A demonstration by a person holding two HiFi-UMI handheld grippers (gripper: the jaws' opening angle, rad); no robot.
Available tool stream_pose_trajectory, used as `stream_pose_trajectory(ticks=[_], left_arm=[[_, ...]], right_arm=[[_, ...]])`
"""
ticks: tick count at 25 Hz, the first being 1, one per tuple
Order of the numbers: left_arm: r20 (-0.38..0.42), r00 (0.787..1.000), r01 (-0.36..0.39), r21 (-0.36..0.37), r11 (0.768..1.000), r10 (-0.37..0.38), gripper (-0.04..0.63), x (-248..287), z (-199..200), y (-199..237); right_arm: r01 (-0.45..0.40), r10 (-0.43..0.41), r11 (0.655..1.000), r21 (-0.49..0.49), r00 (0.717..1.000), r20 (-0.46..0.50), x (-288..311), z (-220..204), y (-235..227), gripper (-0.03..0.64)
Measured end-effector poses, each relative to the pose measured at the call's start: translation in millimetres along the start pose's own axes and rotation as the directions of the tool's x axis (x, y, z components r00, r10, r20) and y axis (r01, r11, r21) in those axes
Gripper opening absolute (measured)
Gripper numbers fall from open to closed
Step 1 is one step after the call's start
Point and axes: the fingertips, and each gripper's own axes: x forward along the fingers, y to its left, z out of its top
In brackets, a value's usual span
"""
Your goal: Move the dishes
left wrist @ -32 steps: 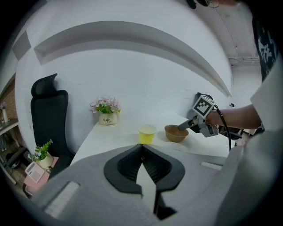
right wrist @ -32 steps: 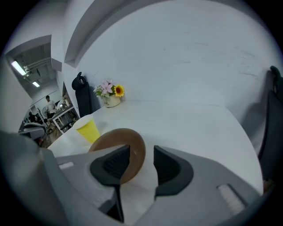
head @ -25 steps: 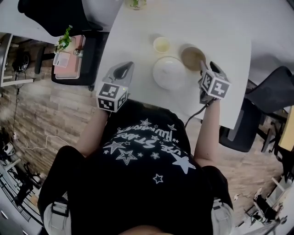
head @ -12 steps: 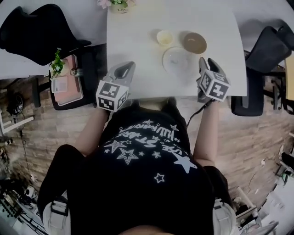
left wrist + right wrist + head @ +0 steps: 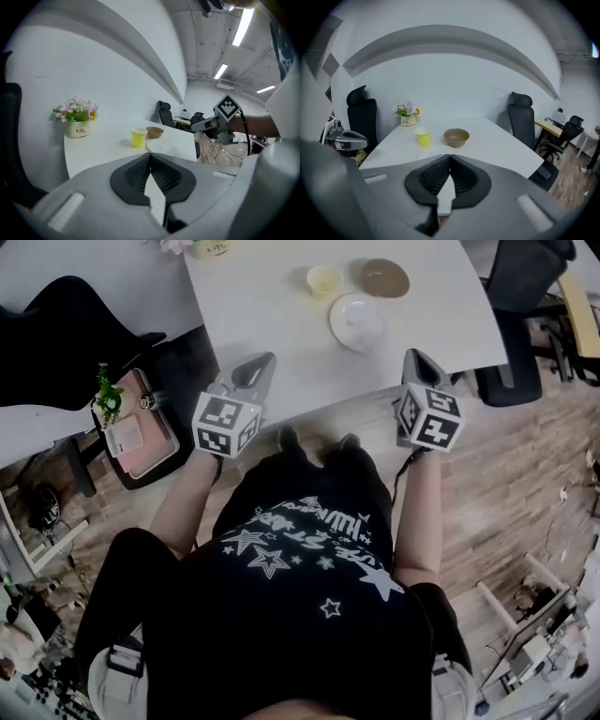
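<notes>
We hold the left gripper (image 5: 253, 368) and right gripper (image 5: 414, 360) at the white table's (image 5: 253, 306) near edge, jaws pressed together on nothing, well short of the round white plate (image 5: 357, 321), small yellow cup (image 5: 323, 280) and brown bowl (image 5: 385, 277).

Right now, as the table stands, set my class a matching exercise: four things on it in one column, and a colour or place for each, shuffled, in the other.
Column one:
1. cup
2. bowl
3. plate
4. flower pot

Column two:
A. brown
B. white, closest to the near edge of the table
C. at the far left corner
D. yellow

Pairs: 1-D, 2-A, 3-B, 4-C.
</notes>
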Motion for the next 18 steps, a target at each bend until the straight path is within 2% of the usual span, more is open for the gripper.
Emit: stream_pose_trajectory(ticks=[8,18], left_arm=[[-0.003,1.0,0.029,-0.017,0.999,-0.029,0.011,-3,-8,-20],[0.018,0.999,0.035,0.028,0.999,-0.036,0.011,-25,-10,-82]], right_arm=[[0.001,-0.001,1.0,0.029,1.0,-0.02,-31,-24,12,0.005],[-0.066,0.065,0.997,0.029,0.997,0.035,-85,-57,31,0.005]])
